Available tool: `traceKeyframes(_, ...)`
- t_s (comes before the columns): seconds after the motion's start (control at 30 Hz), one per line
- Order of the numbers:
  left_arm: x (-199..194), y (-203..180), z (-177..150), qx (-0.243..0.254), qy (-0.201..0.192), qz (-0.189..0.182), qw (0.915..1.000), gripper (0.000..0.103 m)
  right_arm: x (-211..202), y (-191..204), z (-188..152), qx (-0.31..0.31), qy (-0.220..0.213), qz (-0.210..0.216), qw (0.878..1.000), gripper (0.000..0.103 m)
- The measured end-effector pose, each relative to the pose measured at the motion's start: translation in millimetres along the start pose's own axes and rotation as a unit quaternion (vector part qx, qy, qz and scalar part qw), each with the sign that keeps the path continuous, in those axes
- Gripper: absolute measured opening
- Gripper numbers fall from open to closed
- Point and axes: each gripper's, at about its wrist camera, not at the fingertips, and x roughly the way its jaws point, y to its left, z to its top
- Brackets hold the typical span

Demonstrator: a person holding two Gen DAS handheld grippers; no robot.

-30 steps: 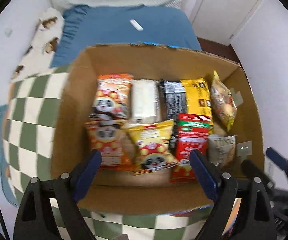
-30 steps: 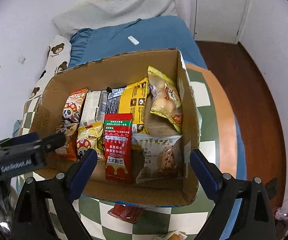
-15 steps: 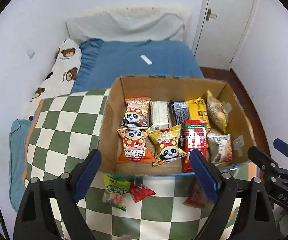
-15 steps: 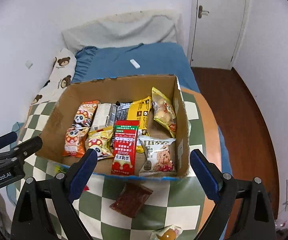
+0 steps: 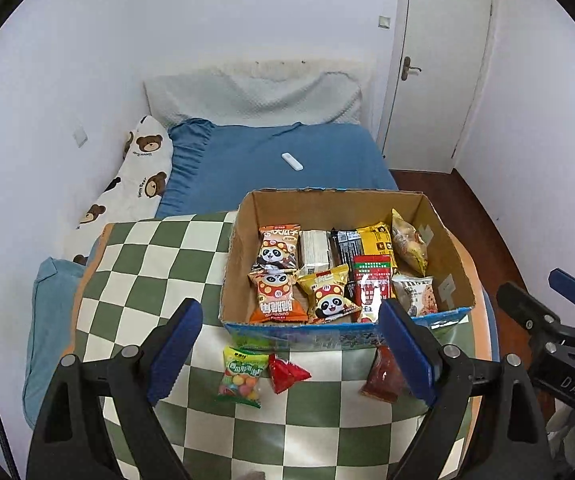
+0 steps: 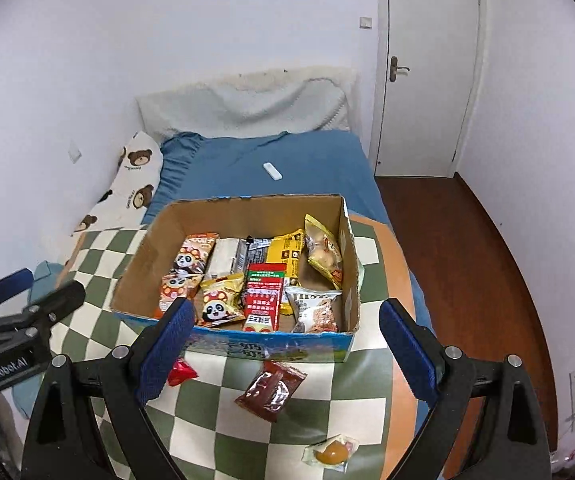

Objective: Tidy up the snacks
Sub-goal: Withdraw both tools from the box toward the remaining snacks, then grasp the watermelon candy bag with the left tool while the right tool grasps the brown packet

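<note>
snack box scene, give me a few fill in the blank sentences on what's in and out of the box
1. The panda packets lie inside the ____ box.
2. The green candy bag lies on the checkered cloth, ____ the box.
3. The white remote rests on the ____ sheet.
4. The left hand-held gripper holds ____.

Missing words: cardboard; outside; blue; nothing

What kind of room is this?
Most likely a bedroom: there's a bed with a blue sheet, a teddy bear pillow by the wall, and a closed door.
</note>
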Motion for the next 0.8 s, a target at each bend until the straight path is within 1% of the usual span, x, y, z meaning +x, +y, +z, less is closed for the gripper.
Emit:
traceKeyframes(0.23, -9, -2, -11, 0.0, -0.001, 0.0, 1.0, 0.09, -15, 0, -8, 0.019, -0.006, 0.012, 1.0, 0.096)
traceKeyframes(0.33, -4, -1, -15, -0.002, 0.006, 0.006, 1.0, 0.09, -7, -3, -15, 0.031, 0.004, 0.018, 0.999, 0.096)
traceKeyframes(0.43, 10, 7, -23, -0.015, 0.027, 0.012, 0.9995, 0.09, 11, -10, -25, 0.051, 0.027, 0.027, 0.998, 0.096)
traceKeyframes(0.5, 25, 16, -31, -0.03, 0.051, 0.017, 0.9981, 0.09, 30, -17, -35, 0.068, 0.049, 0.036, 0.996, 0.096)
traceKeyframes(0.6, 53, 37, -49, -0.058, 0.096, 0.03, 0.9933, 0.09, 65, -26, -55, 0.09, 0.091, 0.04, 0.991, 0.096)
traceKeyframes(0.7, 87, 58, -69, -0.088, 0.15, 0.034, 0.9842, 0.09, 107, -31, -80, 0.109, 0.137, 0.043, 0.984, 0.096)
traceKeyframes(0.77, 108, 70, -83, -0.113, 0.188, 0.026, 0.9754, 0.09, 133, -32, -95, 0.123, 0.164, 0.051, 0.977, 0.096)
traceKeyframes(0.8, 119, 75, -90, -0.123, 0.201, 0.03, 0.9713, 0.09, 145, -32, -102, 0.129, 0.174, 0.054, 0.975, 0.096)
